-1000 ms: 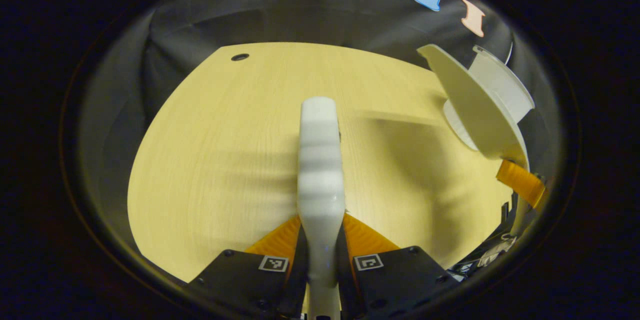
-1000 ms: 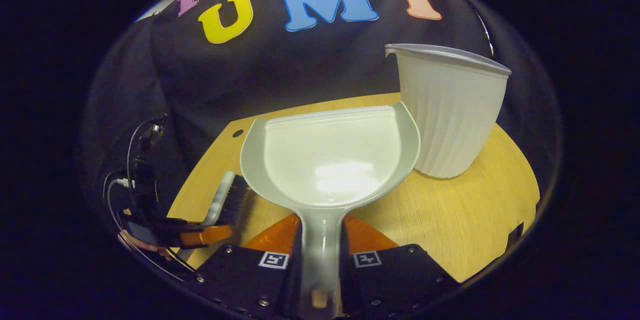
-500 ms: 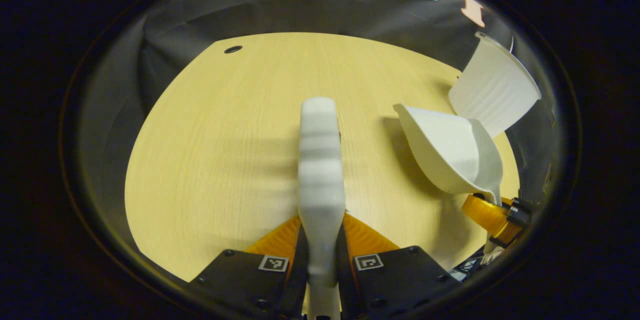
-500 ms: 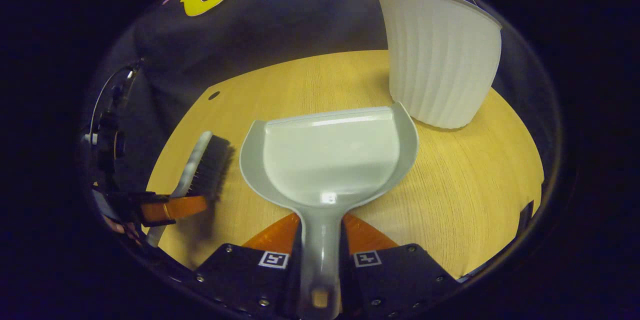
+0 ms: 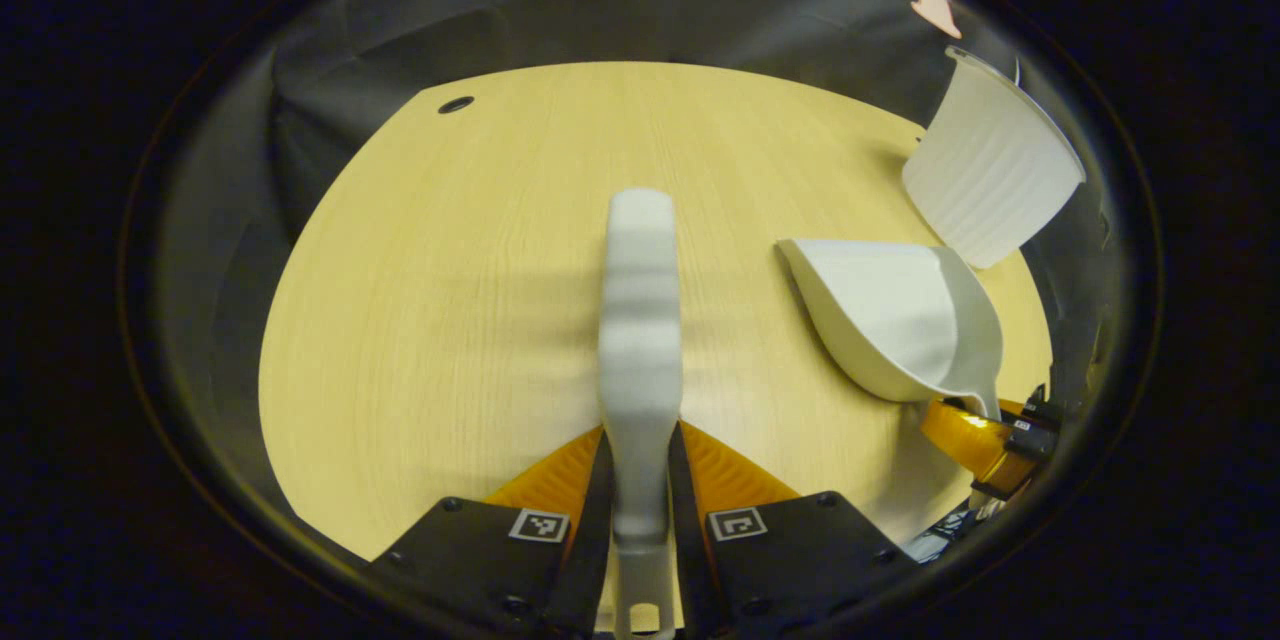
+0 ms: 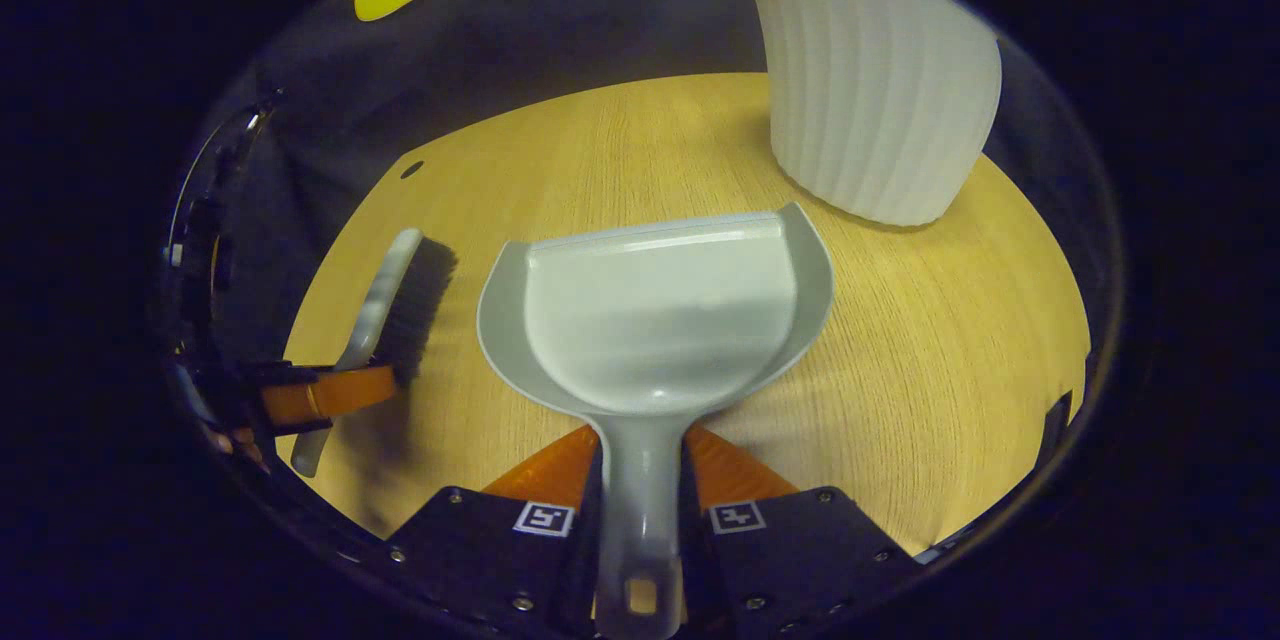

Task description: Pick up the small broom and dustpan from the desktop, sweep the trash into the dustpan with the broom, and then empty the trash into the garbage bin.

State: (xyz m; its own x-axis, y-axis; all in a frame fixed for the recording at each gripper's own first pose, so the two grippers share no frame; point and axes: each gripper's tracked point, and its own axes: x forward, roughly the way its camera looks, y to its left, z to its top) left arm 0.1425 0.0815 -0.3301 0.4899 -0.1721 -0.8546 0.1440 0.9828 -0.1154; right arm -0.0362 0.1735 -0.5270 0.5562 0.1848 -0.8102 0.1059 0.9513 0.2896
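Left gripper (image 5: 640, 480) pinches pale plastic broom (image 5: 640, 320); right gripper (image 6: 640, 485) pinches grey plastic dustpan (image 6: 655, 320) — both over wood desktop (image 6: 900, 340), near white ribbed bin (image 6: 870, 80).

Pale grey dustpan (image 6: 660, 320), white ribbed bin (image 6: 870, 90) (vertical ridges), black-bristled broom (image 6: 400, 305)

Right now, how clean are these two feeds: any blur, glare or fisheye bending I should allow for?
Left gripper view: the broom handle looks soft and ghosted, its shadow spreads over the desktop, and the garbage bin leans with fisheye bending. Right gripper view: sharper; the dustpan carries a mild sheen with its nearer half in shade, and the broom's bristles read as a dark mass.
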